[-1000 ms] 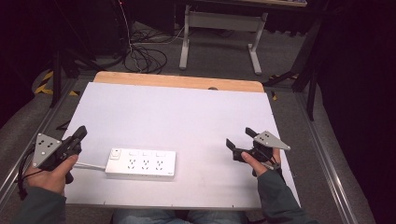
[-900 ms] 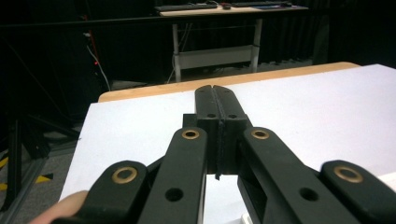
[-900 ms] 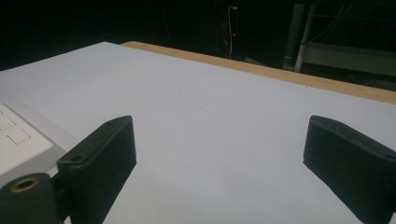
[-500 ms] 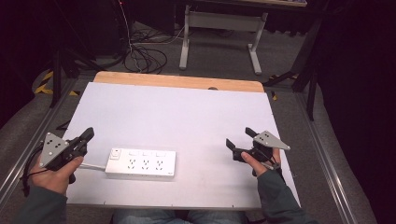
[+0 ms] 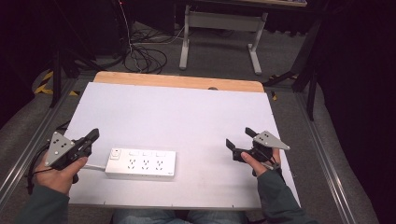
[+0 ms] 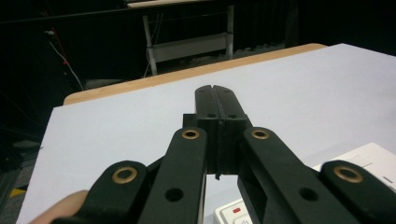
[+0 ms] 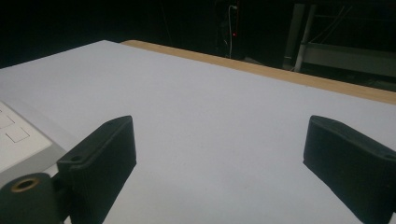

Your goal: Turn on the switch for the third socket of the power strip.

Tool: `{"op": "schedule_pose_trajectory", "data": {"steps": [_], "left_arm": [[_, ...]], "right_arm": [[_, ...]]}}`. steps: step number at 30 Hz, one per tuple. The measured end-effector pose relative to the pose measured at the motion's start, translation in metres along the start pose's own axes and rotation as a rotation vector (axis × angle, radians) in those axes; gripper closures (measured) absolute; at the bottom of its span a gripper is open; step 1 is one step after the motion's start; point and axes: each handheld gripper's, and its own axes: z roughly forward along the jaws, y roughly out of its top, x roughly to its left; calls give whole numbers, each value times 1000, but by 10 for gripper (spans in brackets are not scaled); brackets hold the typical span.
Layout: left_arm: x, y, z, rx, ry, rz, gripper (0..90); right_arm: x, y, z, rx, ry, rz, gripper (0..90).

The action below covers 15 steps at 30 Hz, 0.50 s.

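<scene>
White plastic marks the power strip [image 5: 140, 164], lying flat on the tabletop [image 5: 187, 112] near the front edge, just beside the left hand-held gripper [image 5: 91, 138]. That gripper is clenched on nothing, jaws pressed together; the right hand-held gripper [image 5: 238, 141] is released, jaws spread, well apart from the strip. To reach the strip's switch end well, I judge the left one should open before closing in and approach low along the tabletop. The strip's cable is mostly hidden behind the left hand, and its sockets are too small to read.
</scene>
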Motion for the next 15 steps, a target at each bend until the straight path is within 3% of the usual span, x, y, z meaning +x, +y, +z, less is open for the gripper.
{"op": "schedule_pose_trajectory", "data": {"steps": [15], "left_arm": [[-5,0,4,16,-44,20,899]], "right_arm": [[0,0,0,0,-2,-2,98]]}}
